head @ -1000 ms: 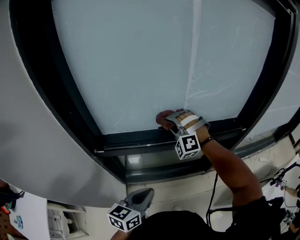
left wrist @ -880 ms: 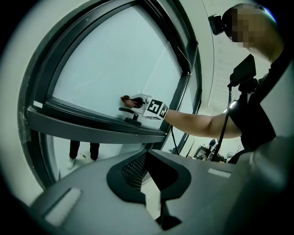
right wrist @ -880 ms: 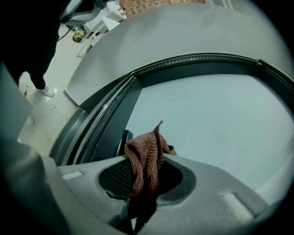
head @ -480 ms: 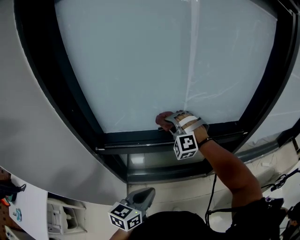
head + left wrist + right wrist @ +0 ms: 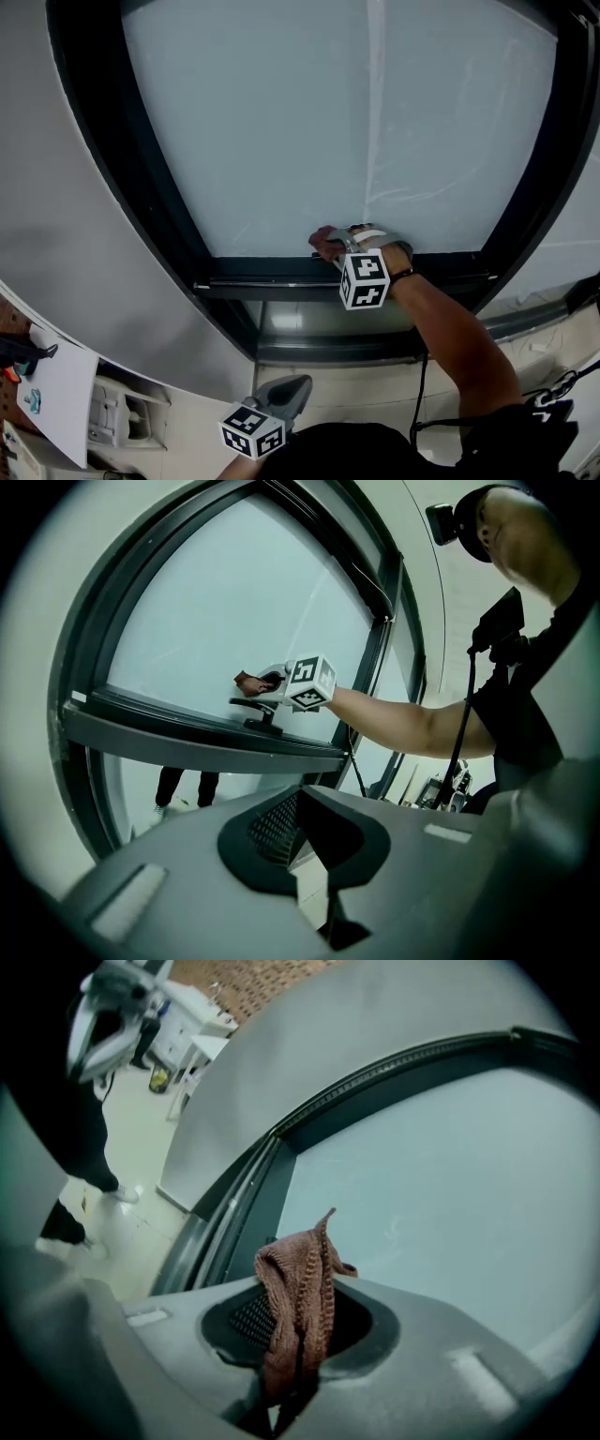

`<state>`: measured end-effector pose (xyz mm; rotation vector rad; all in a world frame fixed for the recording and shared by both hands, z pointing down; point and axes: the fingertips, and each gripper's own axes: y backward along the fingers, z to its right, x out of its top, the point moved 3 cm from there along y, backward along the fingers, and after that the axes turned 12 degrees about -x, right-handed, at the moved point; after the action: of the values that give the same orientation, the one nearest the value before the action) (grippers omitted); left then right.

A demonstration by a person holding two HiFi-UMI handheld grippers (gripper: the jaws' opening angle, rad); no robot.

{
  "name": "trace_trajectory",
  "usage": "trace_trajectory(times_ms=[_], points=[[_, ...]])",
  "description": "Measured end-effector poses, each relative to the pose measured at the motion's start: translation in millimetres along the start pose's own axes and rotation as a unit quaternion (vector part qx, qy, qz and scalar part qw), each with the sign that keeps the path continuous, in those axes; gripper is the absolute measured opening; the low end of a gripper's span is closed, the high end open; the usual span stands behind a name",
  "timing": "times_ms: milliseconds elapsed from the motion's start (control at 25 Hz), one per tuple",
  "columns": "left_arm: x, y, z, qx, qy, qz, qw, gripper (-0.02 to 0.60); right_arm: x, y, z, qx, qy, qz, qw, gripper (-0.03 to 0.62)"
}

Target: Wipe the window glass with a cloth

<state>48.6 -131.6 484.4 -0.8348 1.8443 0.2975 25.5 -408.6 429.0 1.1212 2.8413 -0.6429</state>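
Note:
The window glass is a large frosted pane in a dark frame. A brown knitted cloth touches the glass at its bottom edge, just above the lower rail. My right gripper is shut on it. In the right gripper view the cloth stands up out of the closed jaws of my right gripper, with the glass right ahead. My left gripper hangs low, well below the window, shut with nothing in it. From the left gripper view, the right gripper and the cloth show at the pane.
A grey wall borders the window on the left. A white table with small items stands at the lower left. Cables lie on the floor at the right. A person's legs show through the lower pane.
The right gripper with the cloth has slid slightly left along the bottom edge of the glass. The left gripper has stayed low and barely moved.

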Motion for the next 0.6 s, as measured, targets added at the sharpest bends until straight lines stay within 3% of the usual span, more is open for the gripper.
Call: trace_trajectory(times_ms=[80, 200, 280, 320, 400, 480, 600], points=[[-1, -5, 8, 0.009, 0.001, 0.006, 0.9999, 0.017, 4, 19, 2, 0.013, -0.056, 0.021, 0.998, 0.074], [-2, -7, 12, 0.032, 0.001, 0.017, 0.9994, 0.017, 14, 59, 1, -0.002, -0.141, 0.069, 0.988, 0.074], [-3, -7, 10, 0.052, 0.002, 0.025, 0.9983, 0.017, 20, 86, -14, 0.011, -0.223, 0.109, 0.969, 0.075], [-5, -6, 9, 0.063, 0.004, 0.029, 0.9976, 0.017, 23, 98, -27, 0.028, -0.273, 0.130, 0.953, 0.075], [-9, 0, 8, 0.086, 0.011, 0.035, 0.9956, 0.017, 26, 119, -61, 0.075, -0.383, 0.168, 0.905, 0.075], [-14, 7, 8, 0.104, 0.020, 0.034, 0.9938, 0.017, 25, 136, -100, 0.120, -0.487, 0.190, 0.844, 0.075], [-26, 15, 8, 0.116, 0.030, 0.014, 0.9927, 0.017, 22, 155, -154, 0.161, -0.620, 0.172, 0.748, 0.075]])
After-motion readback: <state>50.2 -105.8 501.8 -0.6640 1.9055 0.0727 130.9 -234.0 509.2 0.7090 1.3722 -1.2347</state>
